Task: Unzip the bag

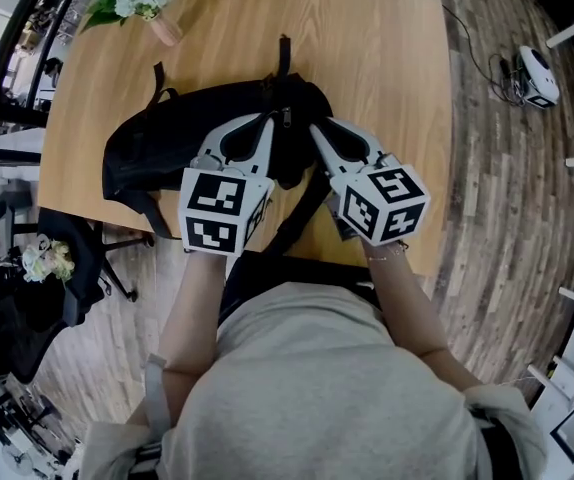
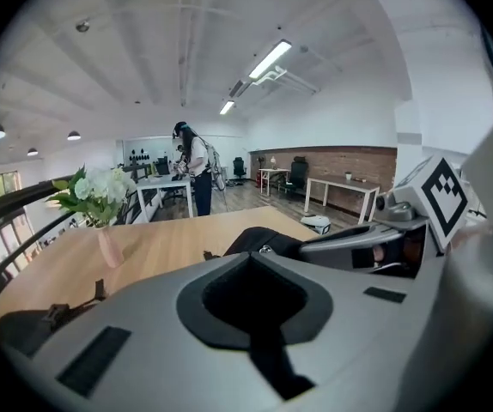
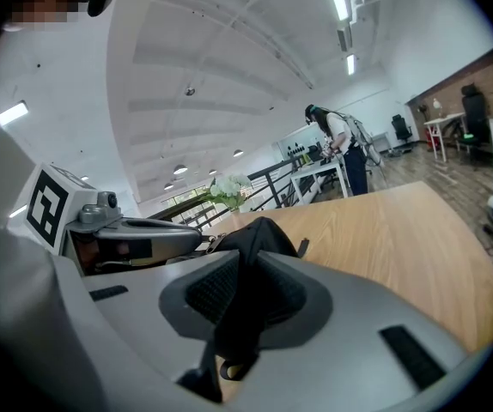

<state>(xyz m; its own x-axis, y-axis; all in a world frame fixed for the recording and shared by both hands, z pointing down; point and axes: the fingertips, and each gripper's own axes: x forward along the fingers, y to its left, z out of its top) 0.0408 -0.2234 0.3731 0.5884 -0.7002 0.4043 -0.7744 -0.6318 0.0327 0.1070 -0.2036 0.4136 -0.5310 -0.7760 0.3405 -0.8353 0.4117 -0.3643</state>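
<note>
Closest in, the grey right gripper (image 1: pixel 316 127) pinching the black fabric backpack (image 1: pixel 157 158) should hold it taut while the left gripper (image 1: pixel 268 119), jaws pressed together, draws the zipper (image 1: pixel 287 119) toward nine o'clock.

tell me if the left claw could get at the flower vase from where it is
Probably yes. The left claw is shut at the top of the bag; only the low bag and bare table lie between it and the flower vase at the far left corner. It would need to open first.
</note>
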